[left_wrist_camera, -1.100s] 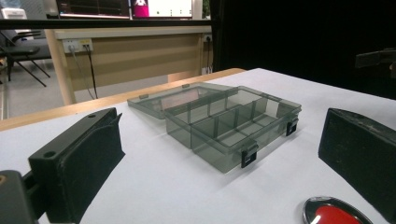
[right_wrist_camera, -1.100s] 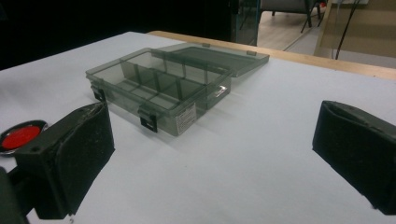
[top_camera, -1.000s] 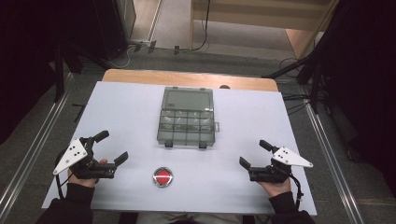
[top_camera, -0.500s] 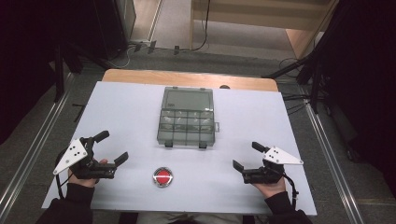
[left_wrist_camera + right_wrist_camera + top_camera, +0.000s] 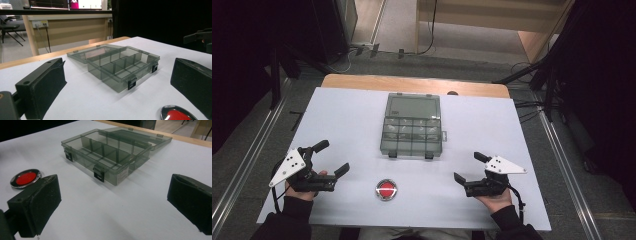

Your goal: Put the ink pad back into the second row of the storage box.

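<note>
Your left tongs (image 5: 330, 159) sit spread wide at the bench's (image 5: 347, 125) near-left, grasping nothing. Your right tongs (image 5: 468, 167) sit at near-right, also spread and empty. The smoky compartment box (image 5: 412, 132) lies mid-bench, lid (image 5: 413, 106) flipped open away from you, two black latches facing you. A red button (image 5: 386, 189) sits near the front edge, between the two tongs.

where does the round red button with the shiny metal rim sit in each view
High view: the round red button with the shiny metal rim lies low centre, nearer the person than the smoky clear plastic compartment box.
Left gripper view: bottom right corner, cut off.
Right gripper view: left.
Shared landmark: the box.
</note>
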The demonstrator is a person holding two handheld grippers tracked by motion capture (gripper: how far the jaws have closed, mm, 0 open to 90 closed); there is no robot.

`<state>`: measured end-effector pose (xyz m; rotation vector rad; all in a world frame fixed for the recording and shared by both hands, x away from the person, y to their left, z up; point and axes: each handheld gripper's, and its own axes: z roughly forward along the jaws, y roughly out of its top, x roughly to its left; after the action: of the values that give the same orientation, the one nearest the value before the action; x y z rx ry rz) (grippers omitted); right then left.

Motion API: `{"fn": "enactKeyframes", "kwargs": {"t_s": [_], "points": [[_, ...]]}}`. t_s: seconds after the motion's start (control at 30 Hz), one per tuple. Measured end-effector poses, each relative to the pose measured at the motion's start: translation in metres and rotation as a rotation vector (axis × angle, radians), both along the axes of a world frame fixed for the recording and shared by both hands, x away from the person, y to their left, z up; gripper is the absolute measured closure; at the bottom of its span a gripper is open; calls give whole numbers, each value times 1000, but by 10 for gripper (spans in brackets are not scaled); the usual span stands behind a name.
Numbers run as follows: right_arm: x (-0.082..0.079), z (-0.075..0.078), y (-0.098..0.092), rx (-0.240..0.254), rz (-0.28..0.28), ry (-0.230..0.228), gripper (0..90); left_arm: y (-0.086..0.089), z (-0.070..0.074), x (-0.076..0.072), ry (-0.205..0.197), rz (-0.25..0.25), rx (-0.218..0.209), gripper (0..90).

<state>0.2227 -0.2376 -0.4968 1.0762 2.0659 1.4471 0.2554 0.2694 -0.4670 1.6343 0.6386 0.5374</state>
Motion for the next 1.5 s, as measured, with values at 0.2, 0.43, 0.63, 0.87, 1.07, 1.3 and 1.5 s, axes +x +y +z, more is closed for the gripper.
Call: {"fn": "enactKeyframes", "kwargs": {"t_s": [0.2, 0.43, 0.63, 0.87, 1.07, 1.3, 1.5], "points": [[2, 2, 6, 12, 16, 4, 0, 0, 0, 0, 1, -2, -3, 0], [5, 4, 18, 10, 49, 11, 0, 0, 0, 0, 1, -1, 2, 0], [10, 3, 34, 0, 87, 30, 0, 0, 0, 0, 2, -2, 2, 0], [18, 4, 56, -15, 134, 34, 0, 0, 0, 0, 1, -3, 1, 0], [23, 4, 73, -38, 172, 45, 0, 0, 0, 0, 1, 0, 1, 0], [30, 6, 89, -32, 197, 69, 0, 1, 0, -1, -1, 3, 0, 0], [33, 12, 101, -50, 223, 63, 0, 1, 0, -1, -1, 1, 2, 0]]}}
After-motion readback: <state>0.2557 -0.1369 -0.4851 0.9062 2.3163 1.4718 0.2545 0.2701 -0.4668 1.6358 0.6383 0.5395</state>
